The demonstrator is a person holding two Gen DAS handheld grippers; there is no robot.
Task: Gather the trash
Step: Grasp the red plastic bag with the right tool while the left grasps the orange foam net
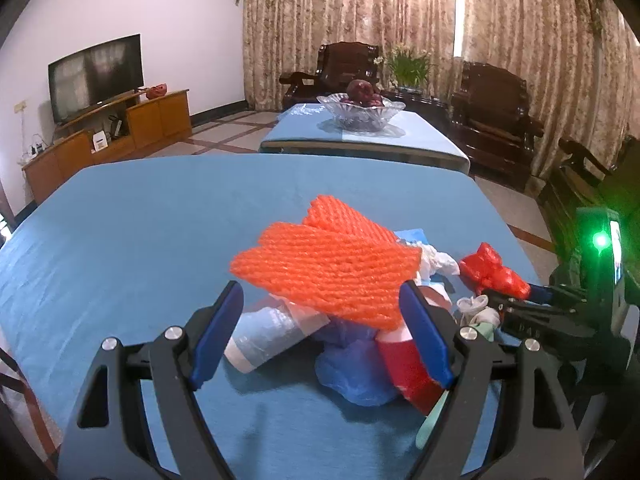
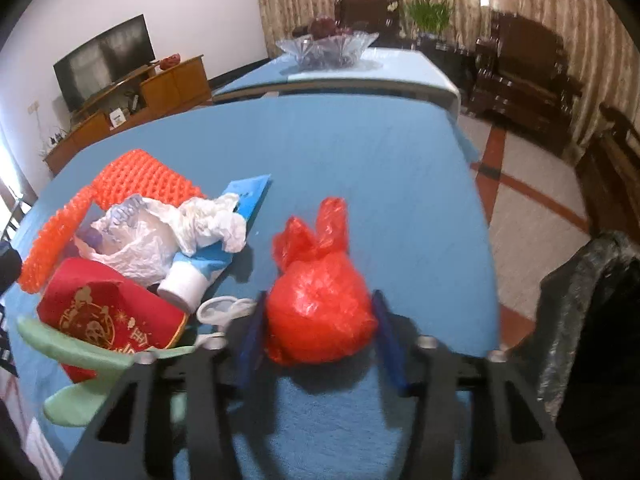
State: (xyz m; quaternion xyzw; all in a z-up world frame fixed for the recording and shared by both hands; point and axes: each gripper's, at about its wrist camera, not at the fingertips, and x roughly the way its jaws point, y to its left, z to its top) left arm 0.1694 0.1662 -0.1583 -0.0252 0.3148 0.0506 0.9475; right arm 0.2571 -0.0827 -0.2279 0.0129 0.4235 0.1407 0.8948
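A heap of trash lies on the blue-clothed table (image 1: 140, 220). On top is an orange foam net (image 1: 328, 268). Under it are a taped white cup (image 1: 264, 336), a blue plastic bag (image 1: 352, 364) and a red paper cup (image 1: 404, 364). My left gripper (image 1: 324, 332) stands open at the near side of the heap, with the net just beyond its blue pads. To the right sits a knotted red plastic bag (image 2: 320, 312). My right gripper (image 2: 318, 300) has a pad against each side of it. Crumpled white paper (image 2: 208, 220) and a pale green spoon (image 2: 80, 356) lie to the left of that bag.
The table's right edge (image 2: 484, 220) drops to tiled floor close to the red bag. A dark bag (image 2: 580, 300) hangs at the right. Beyond stands a second blue table with a glass fruit bowl (image 1: 360, 114), dark wooden chairs (image 1: 496, 108) and a TV (image 1: 96, 76).
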